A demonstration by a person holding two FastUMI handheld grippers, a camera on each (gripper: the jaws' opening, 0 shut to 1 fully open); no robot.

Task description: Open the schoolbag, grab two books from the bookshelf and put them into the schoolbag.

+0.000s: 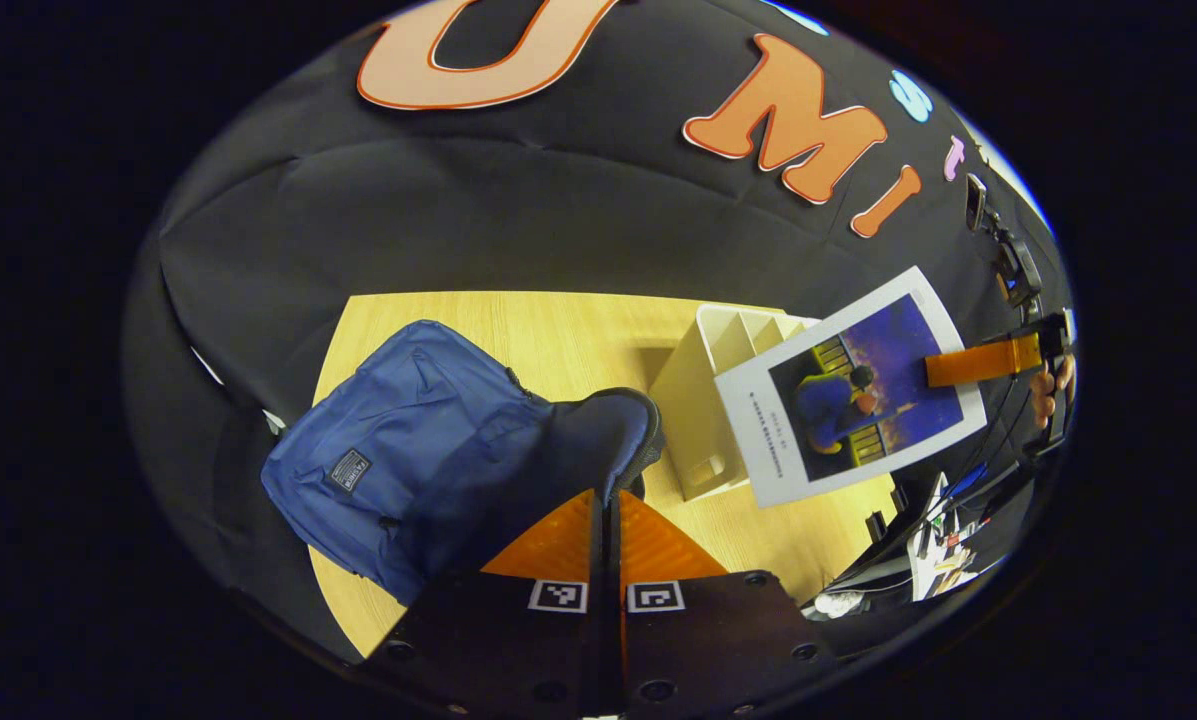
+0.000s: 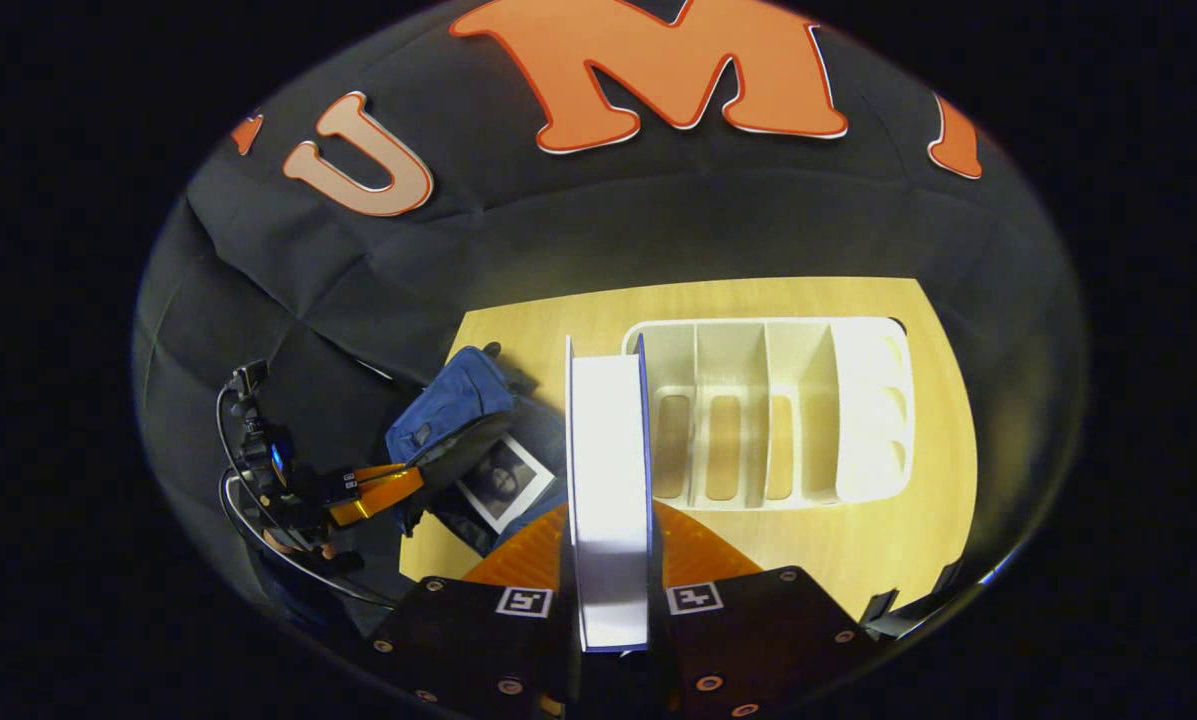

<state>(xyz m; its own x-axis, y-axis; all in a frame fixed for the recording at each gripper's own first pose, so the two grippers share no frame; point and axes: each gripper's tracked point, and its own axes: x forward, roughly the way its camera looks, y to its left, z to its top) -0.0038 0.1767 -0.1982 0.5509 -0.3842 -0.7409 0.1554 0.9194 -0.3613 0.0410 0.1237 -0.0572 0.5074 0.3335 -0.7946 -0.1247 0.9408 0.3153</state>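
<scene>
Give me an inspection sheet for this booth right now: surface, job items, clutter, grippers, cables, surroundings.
Surface: wooden table, bare around the items.
Job's things: blue schoolbag held open, one book inside; second book lifted; bookshelf slots empty.
Clutter: nothing seen.
Grippers: left gripper pinches the schoolbag's flap; right gripper clamps the second book.
Cables: black cables trail from the left gripper.
Surroundings: black cloth wall.

One schoolbag [image 1: 408,440], one bookshelf [image 2: 778,410], two books [image 2: 608,490], two hand-held grippers [image 1: 606,525]
</scene>
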